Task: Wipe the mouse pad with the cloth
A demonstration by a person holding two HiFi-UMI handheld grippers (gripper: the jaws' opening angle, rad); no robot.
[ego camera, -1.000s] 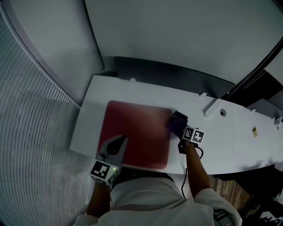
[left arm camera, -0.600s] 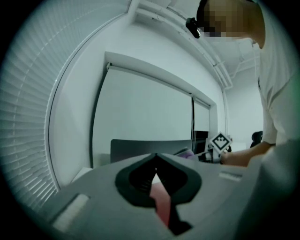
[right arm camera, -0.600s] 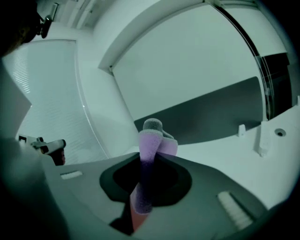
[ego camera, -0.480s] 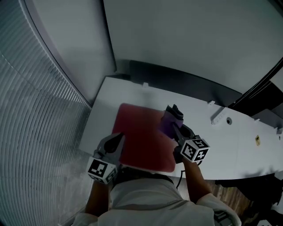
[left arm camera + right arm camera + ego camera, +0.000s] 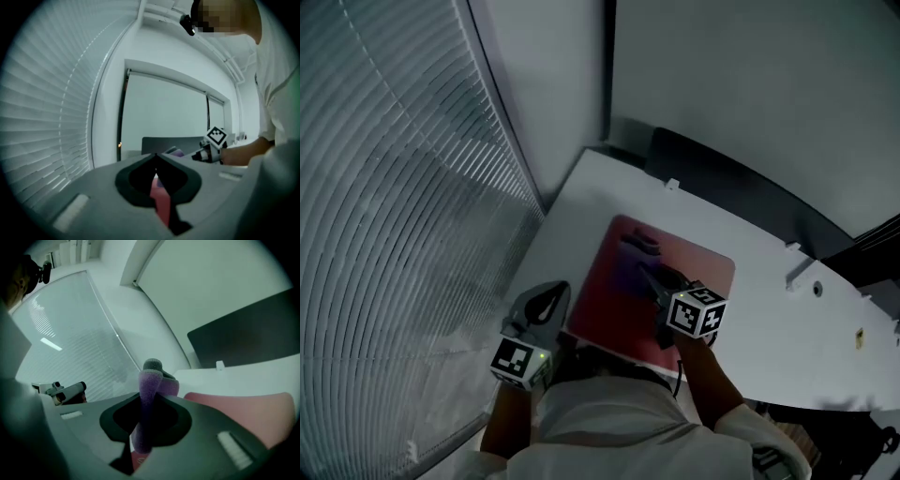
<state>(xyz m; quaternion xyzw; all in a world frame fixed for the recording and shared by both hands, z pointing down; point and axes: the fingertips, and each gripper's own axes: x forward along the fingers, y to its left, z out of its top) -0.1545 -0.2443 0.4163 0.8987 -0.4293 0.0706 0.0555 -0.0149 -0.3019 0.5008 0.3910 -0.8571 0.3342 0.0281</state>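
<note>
The red mouse pad lies on the white desk. My right gripper is over the middle of the pad, shut on a purple cloth that sticks out past its tips toward the pad's far left part. In the right gripper view the folded cloth stands pinched in the right gripper, with the pad to its right. My left gripper hovers at the pad's near left corner, shut on nothing. In the left gripper view its tips meet, and red pad shows below them.
Window blinds fill the left side, close to the desk's left edge. A dark panel stands along the desk's back. A white power strip lies at the back right. A cable hangs from the right gripper near the front edge.
The right gripper has carried the cloth from the pad's right edge leftward across the pad. The left gripper stays near the pad's near left corner. The head view has swung toward the window.
</note>
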